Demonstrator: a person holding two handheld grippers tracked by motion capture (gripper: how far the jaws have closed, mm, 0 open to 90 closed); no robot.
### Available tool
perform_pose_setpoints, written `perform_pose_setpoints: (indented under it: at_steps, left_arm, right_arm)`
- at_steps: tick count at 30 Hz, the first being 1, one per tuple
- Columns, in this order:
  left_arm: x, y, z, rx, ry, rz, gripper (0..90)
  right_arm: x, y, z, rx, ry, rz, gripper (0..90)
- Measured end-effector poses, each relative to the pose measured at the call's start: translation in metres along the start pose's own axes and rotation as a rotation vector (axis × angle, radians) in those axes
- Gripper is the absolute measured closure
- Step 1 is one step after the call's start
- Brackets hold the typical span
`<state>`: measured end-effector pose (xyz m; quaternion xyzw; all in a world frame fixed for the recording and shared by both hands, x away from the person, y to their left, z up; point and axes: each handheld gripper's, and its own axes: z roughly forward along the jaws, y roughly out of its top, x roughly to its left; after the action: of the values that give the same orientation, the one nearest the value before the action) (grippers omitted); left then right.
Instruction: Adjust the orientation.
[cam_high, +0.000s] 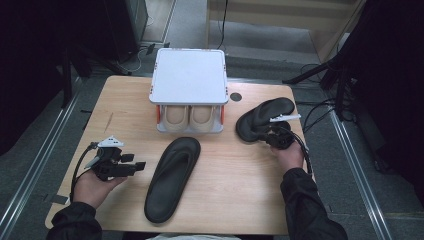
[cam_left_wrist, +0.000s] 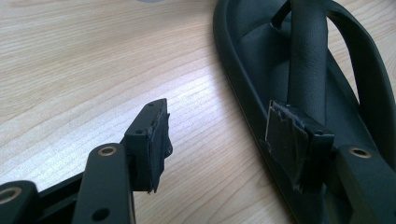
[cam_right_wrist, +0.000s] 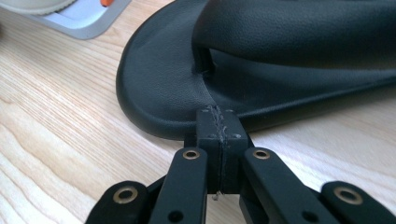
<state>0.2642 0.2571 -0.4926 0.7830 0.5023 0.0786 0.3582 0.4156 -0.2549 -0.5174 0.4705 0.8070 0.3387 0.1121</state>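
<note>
Two black flip-flops of smooth, faintly grained synthetic leather are laid on a pale wood-grain table (cam_high: 125, 115). Each has a long oval sole with a raised rim and a Y-shaped strap.

The near flip-flop (cam_high: 172, 177) is seen at the middle of the table in the high view, flat on its sole, its long axis running from the near edge up and slightly right towards the rack. The far flip-flop (cam_high: 262, 119) is placed at the right of the table, its long axis slanting from lower left to upper right, with one end lifted a little off the wood.

The right claw (cam_high: 272, 134) is held at the near edge of the far flip-flop. In the right gripper view its jaws are pressed together, pad against pad, on the sole's rim (cam_right_wrist: 187, 100); whether the rim is actually pinched cannot be told.

The left claw (cam_high: 136, 166) is held just left of the near flip-flop, pointing at it, its jaws spread apart with nothing between them; one worn pad is seen against the sole's rim (cam_left_wrist: 243, 79) in the left gripper view.

Behind the flip-flops stands a white plastic shoe rack (cam_high: 189, 75) with orange fittings and a flat square top, and a beige pair of shoes (cam_high: 189, 116) is tucked beneath it. A round dark hole (cam_high: 236, 97) is set into the table to its right.
</note>
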Motion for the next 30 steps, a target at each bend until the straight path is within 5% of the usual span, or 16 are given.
perform_pose_setpoints:
  at_steps: [23, 30]
  left_arm:
    - [0.004, -0.022, -0.013, 0.012, 0.028, -0.068, 39.5]
    - [0.004, -0.022, -0.013, 0.015, 0.023, -0.06, 39.4]
  right_arm:
    - [0.015, 0.037, 0.039, -0.025, 0.054, -0.004, 90.0]
    - [0.012, 0.039, 0.036, -0.035, 0.076, 0.012, 90.0]
